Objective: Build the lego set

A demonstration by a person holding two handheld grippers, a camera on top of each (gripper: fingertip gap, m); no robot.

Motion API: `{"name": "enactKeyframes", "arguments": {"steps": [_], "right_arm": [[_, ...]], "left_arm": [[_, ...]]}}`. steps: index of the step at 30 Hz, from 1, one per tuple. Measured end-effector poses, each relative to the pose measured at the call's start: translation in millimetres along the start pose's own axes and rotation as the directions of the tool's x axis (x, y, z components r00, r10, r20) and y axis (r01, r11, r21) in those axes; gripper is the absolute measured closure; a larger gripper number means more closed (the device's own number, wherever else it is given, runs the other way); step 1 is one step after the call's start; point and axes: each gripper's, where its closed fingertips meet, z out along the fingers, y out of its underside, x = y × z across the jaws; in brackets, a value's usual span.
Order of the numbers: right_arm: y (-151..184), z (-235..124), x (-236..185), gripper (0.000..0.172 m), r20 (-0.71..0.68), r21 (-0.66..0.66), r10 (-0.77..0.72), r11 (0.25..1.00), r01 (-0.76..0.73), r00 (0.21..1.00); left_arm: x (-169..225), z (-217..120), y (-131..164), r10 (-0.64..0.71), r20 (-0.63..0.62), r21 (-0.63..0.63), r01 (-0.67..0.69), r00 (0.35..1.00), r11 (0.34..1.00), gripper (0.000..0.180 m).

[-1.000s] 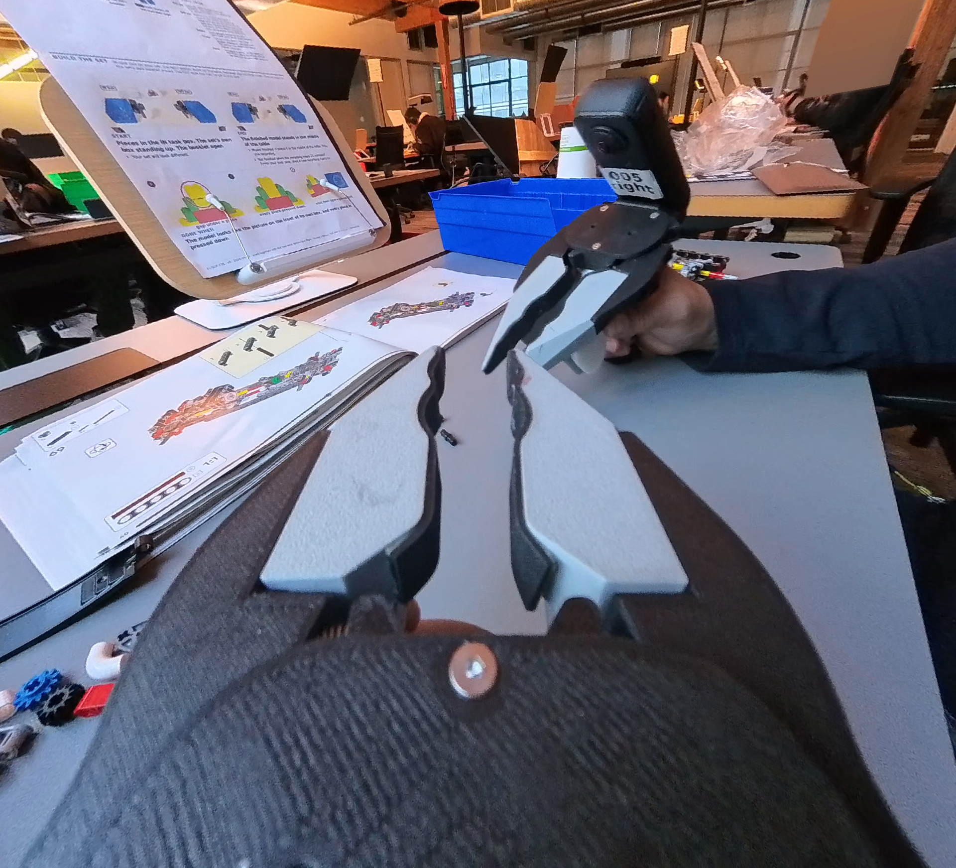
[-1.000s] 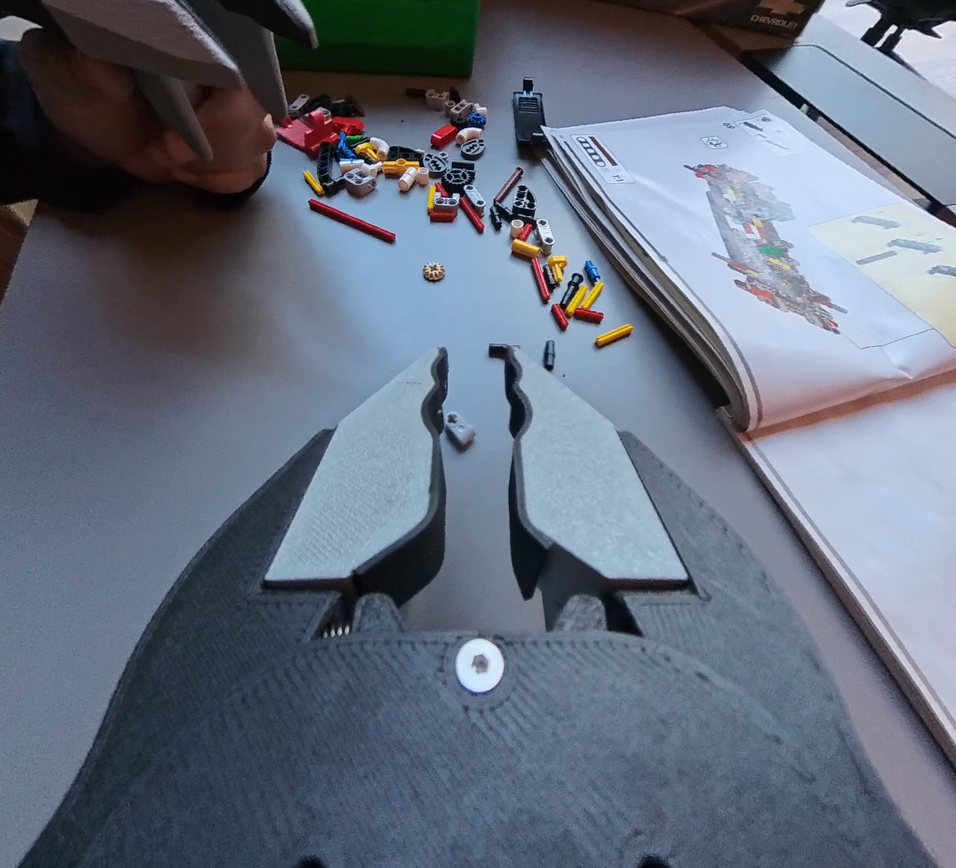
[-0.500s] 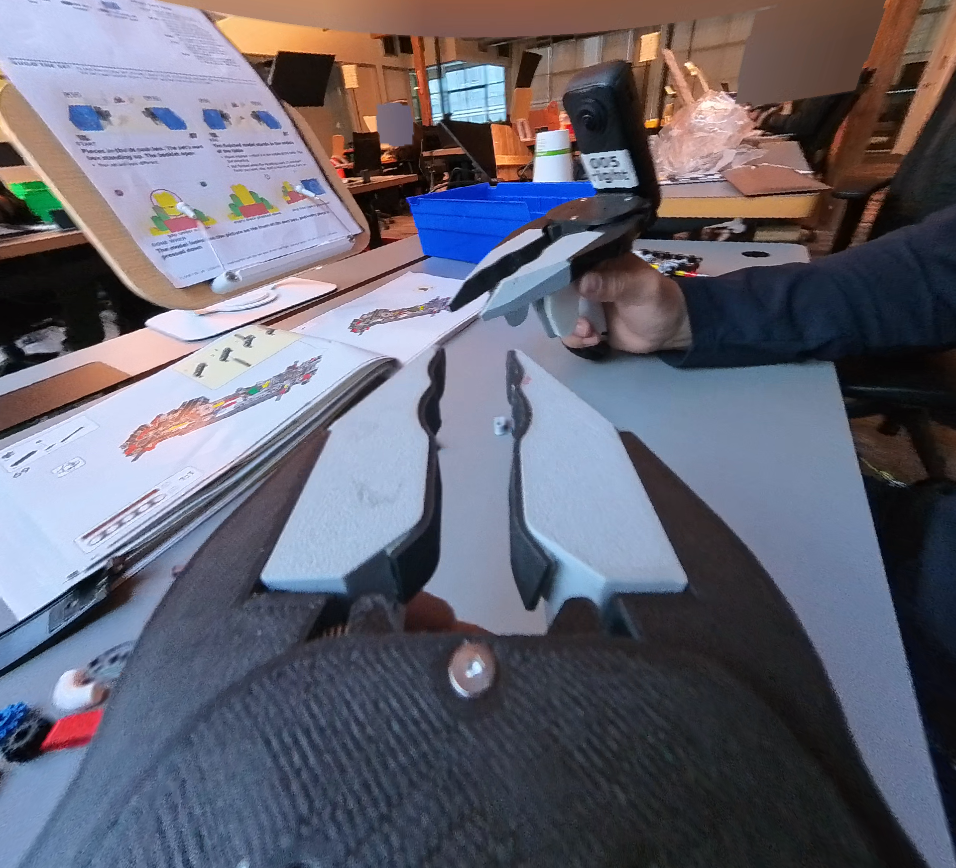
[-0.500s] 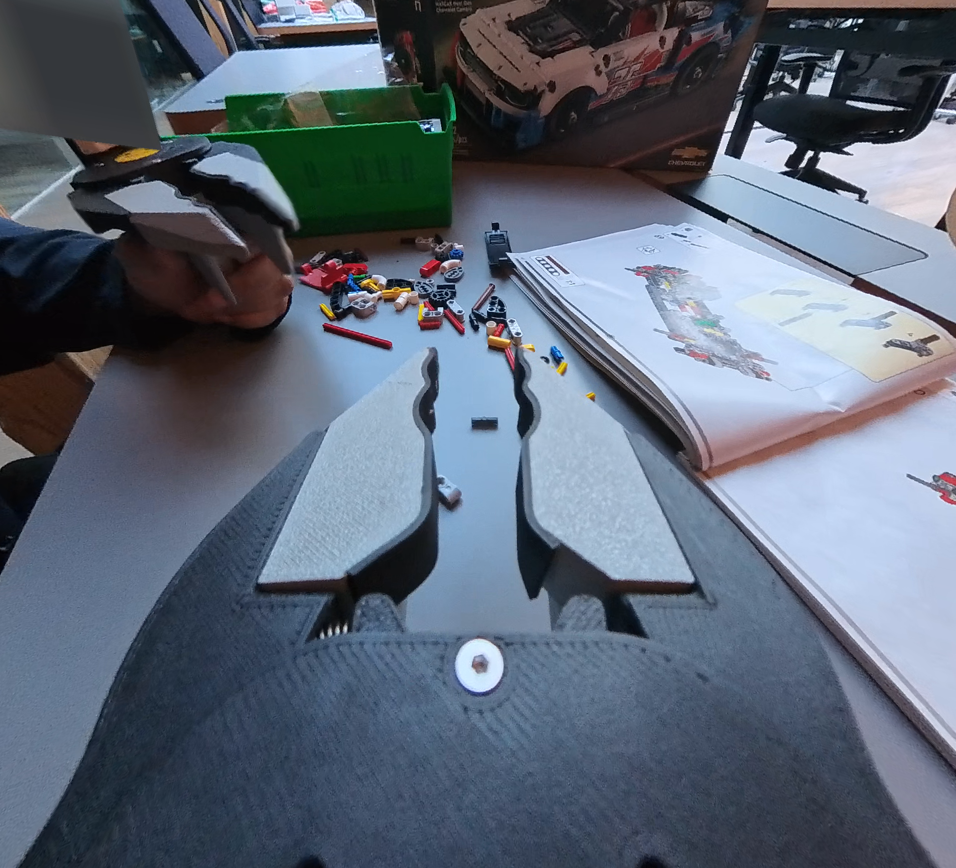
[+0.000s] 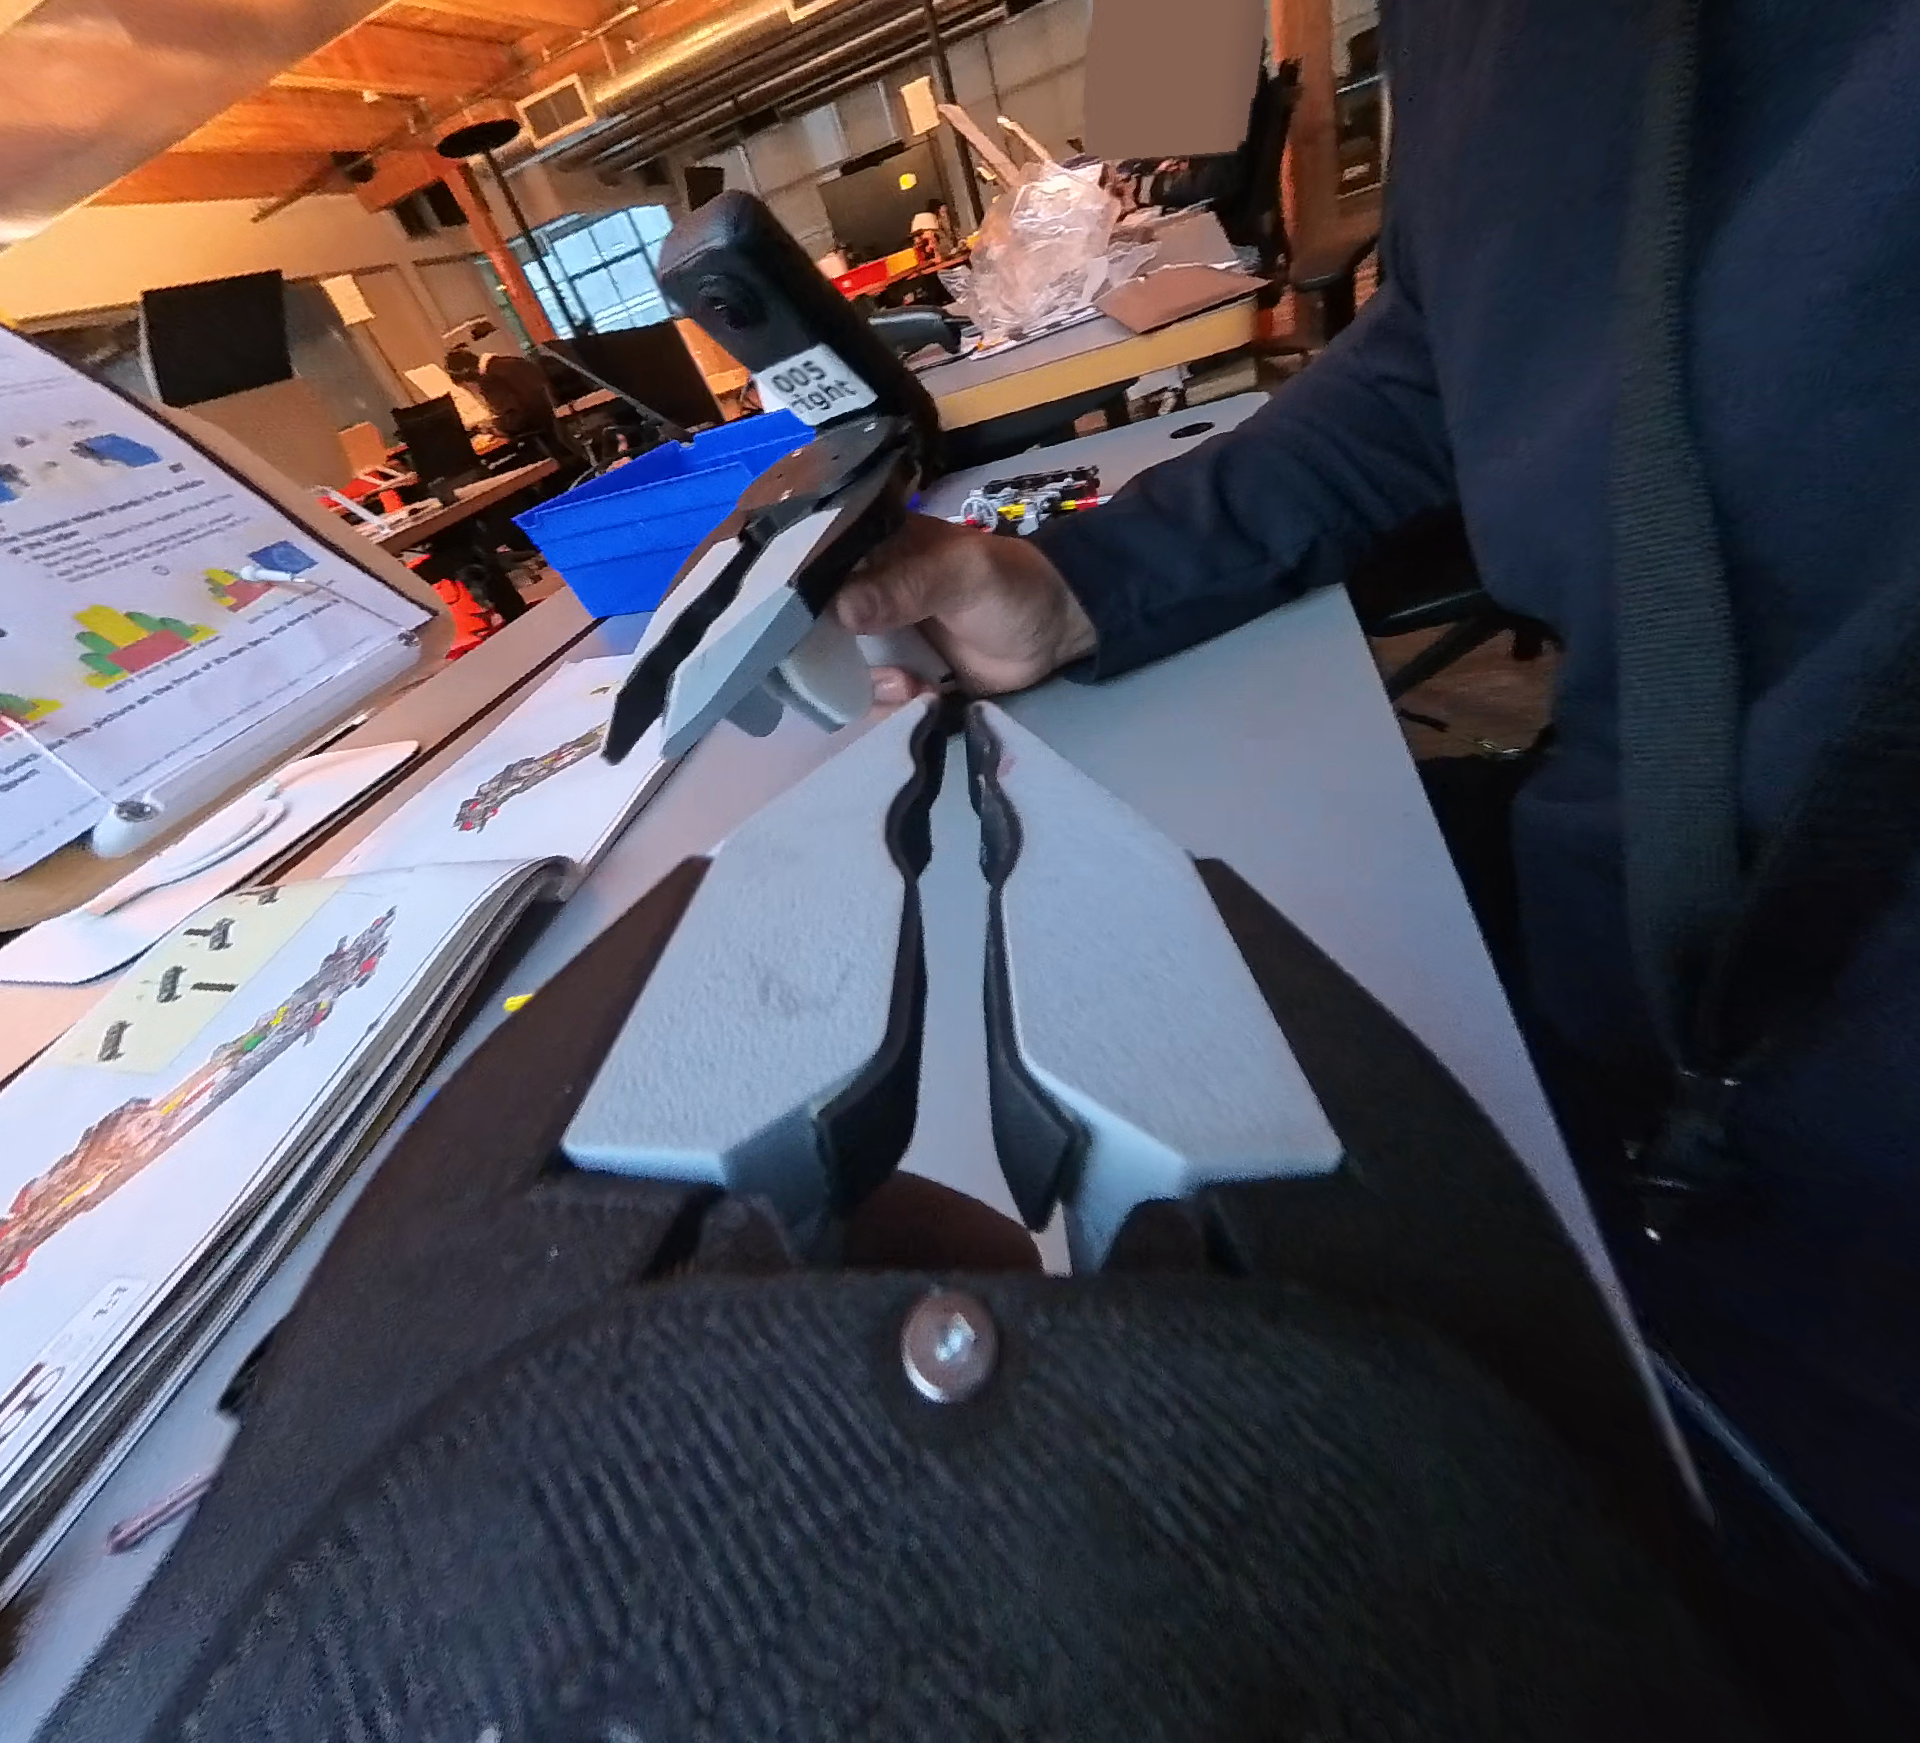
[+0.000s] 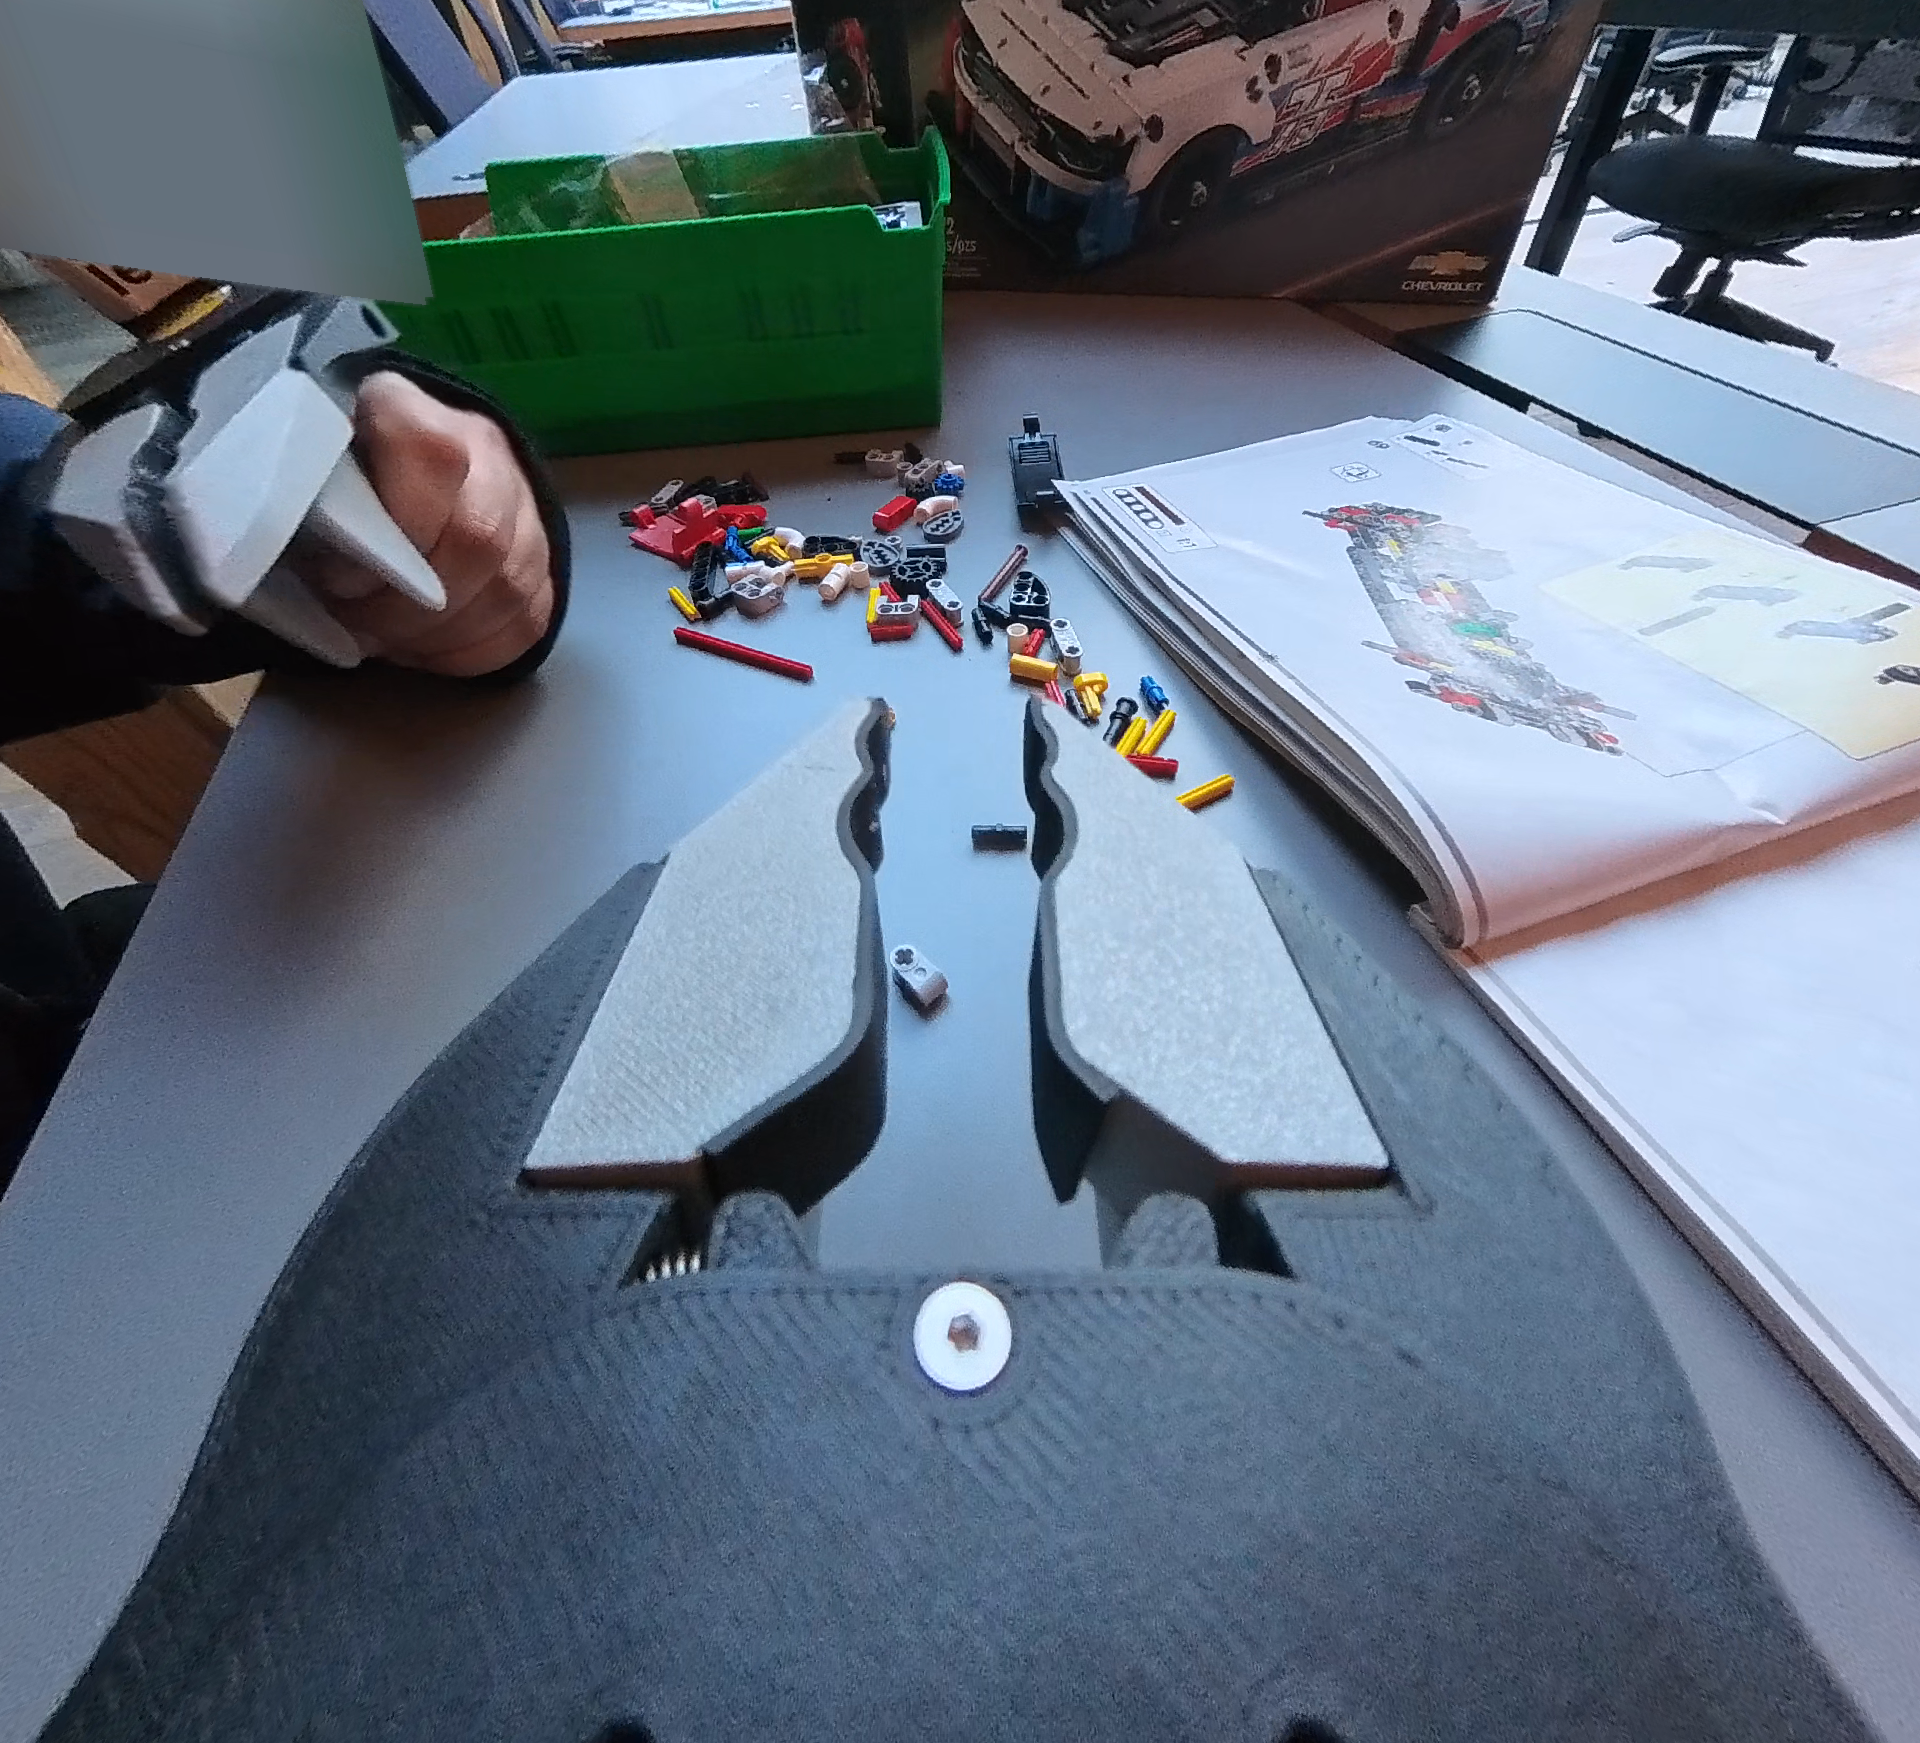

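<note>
My left gripper (image 5: 951, 711) is shut, its fingertips together above the grey table (image 5: 1299, 810), with nothing seen between them. It also shows in the right wrist view (image 6: 156, 540), held in a hand at the left. My right gripper (image 6: 956, 711) is open above the table. A small black pin (image 6: 1000, 836) and a light grey connector (image 6: 918, 974) lie on the table between its fingers, touched by neither pad. The right gripper also shows in the left wrist view (image 5: 649, 737), held in a hand, fingers tilted down toward the booklet.
A pile of small coloured parts (image 6: 883, 561) and a red axle (image 6: 743, 654) lie ahead. An open instruction booklet (image 6: 1455, 654) lies to the right. A green bin (image 6: 686, 322) and a car-model box (image 6: 1247, 31) stand behind. A blue bin (image 5: 644, 530) and a tilted sheet stand (image 5: 135, 602) are in the left wrist view. One gripper's finger ends stand about 15 cm off the other's.
My left gripper's fingers have closed from open, and it has swung toward the person. My right gripper has tilted up and back; the black pin and grey connector stay on the table.
</note>
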Motion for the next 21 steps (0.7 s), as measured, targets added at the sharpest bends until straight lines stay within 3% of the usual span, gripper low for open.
{"name": "enactKeyframes", "arguments": {"steps": [9, 21], "right_arm": [[-2.4, -1.9, -1.2, 0.151, -0.025, 0.014, -0.042, 0.999, 0.042, 0.999], [-2.4, 16.3, 11.6, 0.154, -0.046, -0.013, -0.090, 0.996, 0.089, 0.995]], "left_arm": [[7.2, -6.2, -11.0, -0.138, -0.091, 0.062, 0.144, 0.986, 0.988, 0.180], [-33.7, -11.9, -0.4, -0.330, 0.029, 0.065, 0.328, 0.944, 0.943, 0.180]]}}
